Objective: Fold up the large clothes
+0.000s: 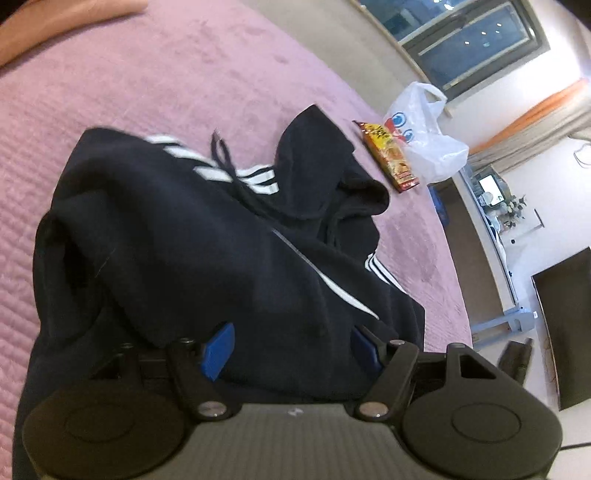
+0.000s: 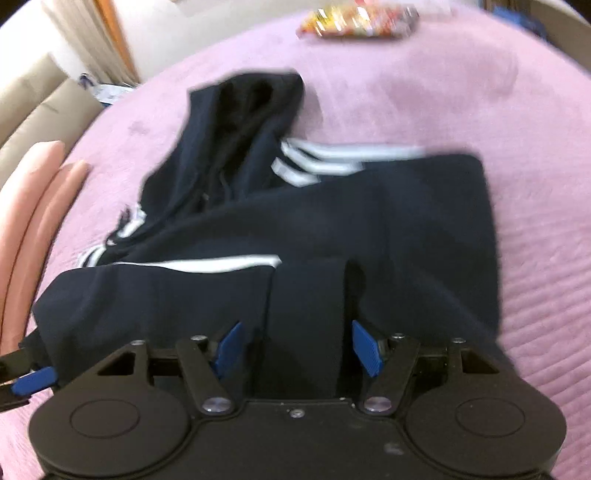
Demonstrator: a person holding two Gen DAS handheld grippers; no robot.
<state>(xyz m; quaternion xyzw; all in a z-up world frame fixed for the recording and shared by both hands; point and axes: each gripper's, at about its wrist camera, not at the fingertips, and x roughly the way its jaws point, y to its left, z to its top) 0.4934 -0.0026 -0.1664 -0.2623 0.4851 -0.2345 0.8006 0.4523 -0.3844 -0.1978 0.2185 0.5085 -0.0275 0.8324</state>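
A dark navy hoodie (image 1: 192, 236) with white sleeve stripes lies partly folded on a pink quilted bed (image 1: 129, 81). Its hood (image 1: 317, 162) points toward the far side. My left gripper (image 1: 291, 347) is open, its blue pads (image 1: 218, 350) spread wide with hoodie fabric lying between and partly over them. In the right wrist view the hoodie (image 2: 369, 221) shows with the hood (image 2: 240, 110) at the upper left. My right gripper (image 2: 295, 347) is open, its blue pads (image 2: 364, 347) astride a folded edge of the hoodie. The left gripper's blue pad (image 2: 33, 380) shows at the lower left.
A yellow-red snack packet (image 1: 388, 155) and a white plastic bag (image 1: 424, 136) lie on the bed beyond the hood; the packet also shows in the right wrist view (image 2: 354, 20). A pink pillow (image 2: 33, 206) is at the left. A window, shelf and dark TV lie beyond the bed.
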